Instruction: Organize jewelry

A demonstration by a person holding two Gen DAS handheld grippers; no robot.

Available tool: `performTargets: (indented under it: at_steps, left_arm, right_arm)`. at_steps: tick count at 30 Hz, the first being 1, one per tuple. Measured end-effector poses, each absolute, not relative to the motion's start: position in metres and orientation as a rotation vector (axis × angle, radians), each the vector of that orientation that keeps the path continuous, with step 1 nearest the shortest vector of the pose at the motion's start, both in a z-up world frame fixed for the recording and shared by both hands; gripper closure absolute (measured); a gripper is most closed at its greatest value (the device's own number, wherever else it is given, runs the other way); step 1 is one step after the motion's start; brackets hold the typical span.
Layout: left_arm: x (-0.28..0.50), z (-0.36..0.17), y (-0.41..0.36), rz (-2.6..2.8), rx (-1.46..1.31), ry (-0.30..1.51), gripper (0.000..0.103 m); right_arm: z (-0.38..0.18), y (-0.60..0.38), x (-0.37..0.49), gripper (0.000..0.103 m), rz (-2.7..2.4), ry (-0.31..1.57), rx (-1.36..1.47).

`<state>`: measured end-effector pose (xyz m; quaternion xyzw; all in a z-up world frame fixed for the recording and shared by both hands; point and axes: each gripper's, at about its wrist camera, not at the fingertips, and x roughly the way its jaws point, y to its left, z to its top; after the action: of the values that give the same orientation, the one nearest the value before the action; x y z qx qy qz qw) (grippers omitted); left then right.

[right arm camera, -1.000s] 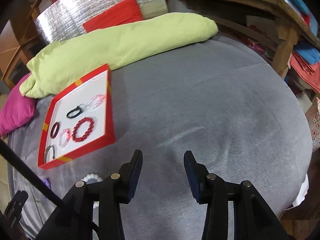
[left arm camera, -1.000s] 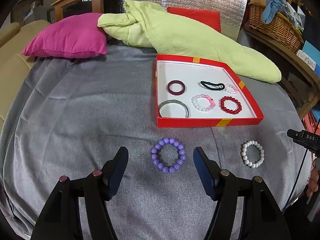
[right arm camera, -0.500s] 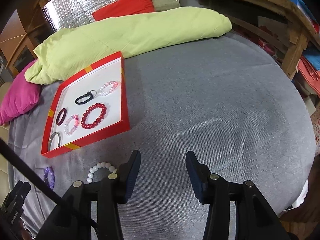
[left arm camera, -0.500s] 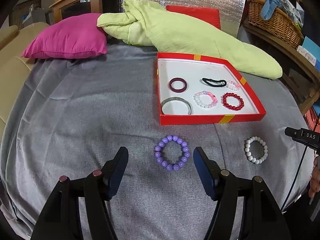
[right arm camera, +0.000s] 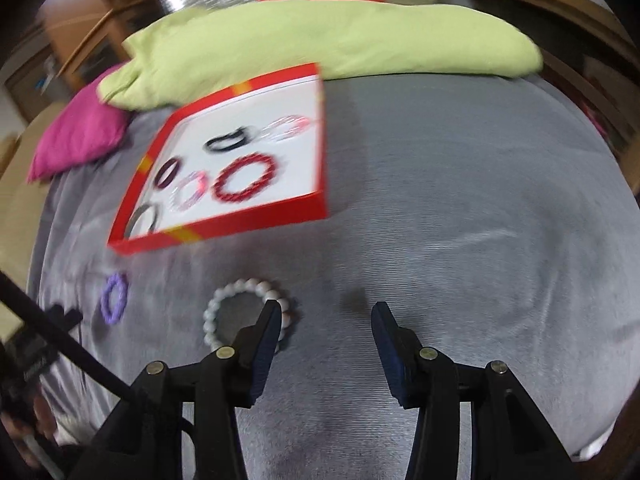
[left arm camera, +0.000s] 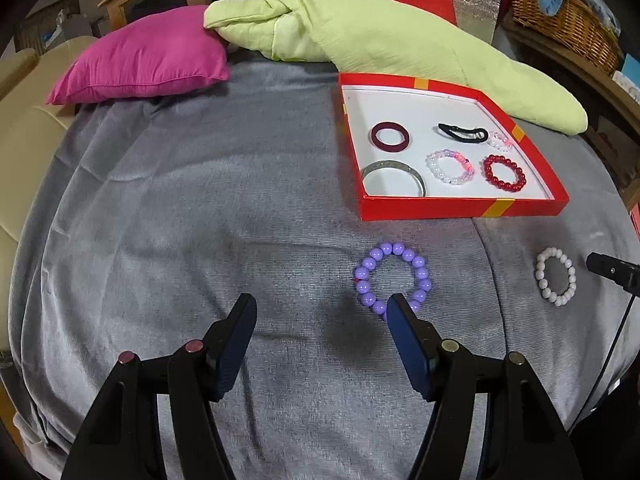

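On the grey cloth (left arm camera: 200, 208), a purple bracelet (left arm camera: 394, 278) of round glossy beads is seen lying flat, its near edge partly covered by the right finger of the left tongs (left arm camera: 320, 312), which are held open with nothing between them. Beyond it, a red tray (left arm camera: 460, 208) with a white floor is filled with rings and bracelets. To the right, a white bracelet (right arm camera: 244, 308) lies flat beside the open, empty right tongs (right arm camera: 324, 312).

no readable text, labels or numbers anywhere
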<state>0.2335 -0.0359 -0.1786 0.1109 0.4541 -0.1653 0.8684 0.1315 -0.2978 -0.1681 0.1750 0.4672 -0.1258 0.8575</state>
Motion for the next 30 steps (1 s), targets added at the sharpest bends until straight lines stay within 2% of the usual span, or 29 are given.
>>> performTargets:
  at_steps: [14,15,18,20,21,22,28,30]
  left_arm:
    - [0.234,-0.194,-0.068,-0.503,0.31,0.983,0.035]
    - [0.233,-0.194,-0.066,-0.51,0.312,0.981,0.035]
    - [0.231,-0.197,-0.065,-0.535,0.322,0.986,0.035]
    - [0.232,-0.199,-0.065,-0.549,0.317,0.996,0.035]
    - [0.234,-0.2,-0.067,-0.546,0.316,0.997,0.035]
    - [0.237,-0.2,-0.069,-0.54,0.309,0.995,0.035]
    - [0.252,-0.208,-0.08,-0.535,0.3,1.026,0.035]
    - [0.255,-0.211,-0.083,-0.528,0.308,1.02,0.038]
  right_arm:
    - [-0.188,-0.282,0.159,0.052,-0.107,0.984,0.198]
    - [-0.188,-0.277,0.16,0.053,-0.103,0.985,0.163]
    - [-0.189,-0.262,0.161,0.069,-0.087,0.981,0.065]
    - [-0.191,-0.256,0.164,0.075,-0.099,0.978,0.03]
    - [-0.191,-0.255,0.165,0.084,-0.098,0.973,0.015]
    - [-0.19,-0.255,0.165,0.088,-0.1,0.969,0.013]
    - [-0.182,-0.265,0.166,0.092,-0.123,0.941,0.087]
    - [-0.178,-0.265,0.165,0.092,-0.117,0.925,0.104]
